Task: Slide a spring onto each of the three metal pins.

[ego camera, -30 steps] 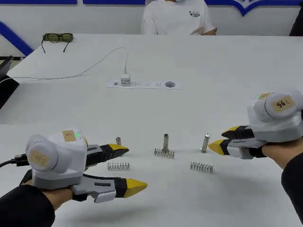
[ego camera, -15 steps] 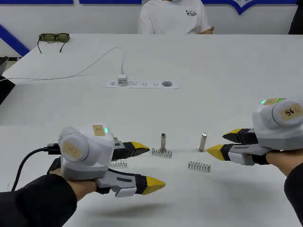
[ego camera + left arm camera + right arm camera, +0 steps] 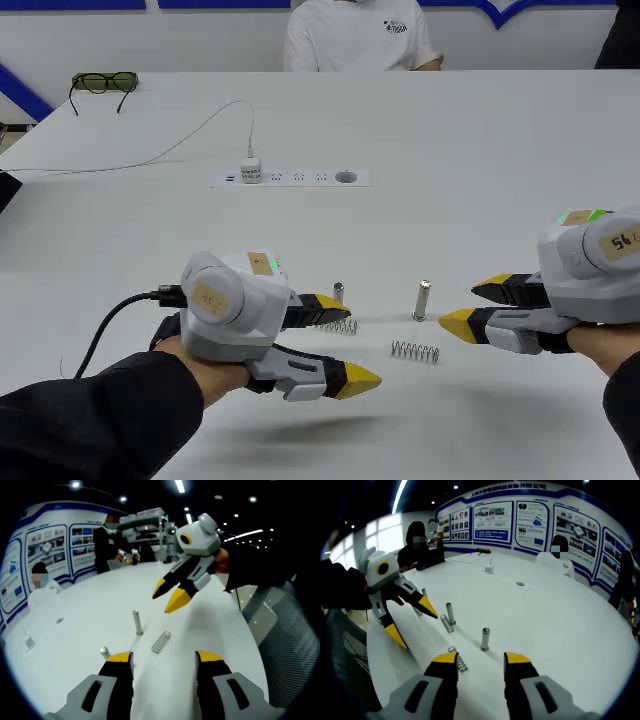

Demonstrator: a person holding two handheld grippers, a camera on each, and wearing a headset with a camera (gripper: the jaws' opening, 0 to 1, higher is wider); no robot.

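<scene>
Wide-open left gripper [image 3: 364,340] low and left of centre in the head view, nothing between its yellow-tipped jaws. Upper tip just in front of the middle pin [image 3: 338,292], with the second spring [image 3: 343,326] flat on the table [image 3: 450,150] at that pin's foot. Right gripper [image 3: 458,306] at the right edge, jaws likewise parted and empty, pointing toward the upright right pin [image 3: 423,300], near but apart from it. Loose spring [image 3: 415,351] flat on the table just in front of the right pin, between the two grippers. Farther back, a power strip [image 3: 290,178] with a charger [image 3: 250,165] and cable [image 3: 180,150], dark glasses [image 3: 103,80], and a person [image 3: 355,35] in a white shirt.

Left gripper view: own jaws [image 3: 165,657] well apart, holding nothing. Middle pin [image 3: 104,651] just beside the left-hand tip, right pin [image 3: 136,622] upright beyond, loose spring [image 3: 160,641] on its side near it. Right gripper [image 3: 162,603] above, open.

Right gripper view: own jaws [image 3: 481,658] apart, empty. Loose spring [image 3: 459,661] just beside the left-hand tip, right pin [image 3: 485,639] upright ahead. Middle pin [image 3: 450,613] farther on, second spring [image 3: 446,622] at its base. Third pin [image 3: 424,592] beside the open left gripper [image 3: 419,630].
</scene>
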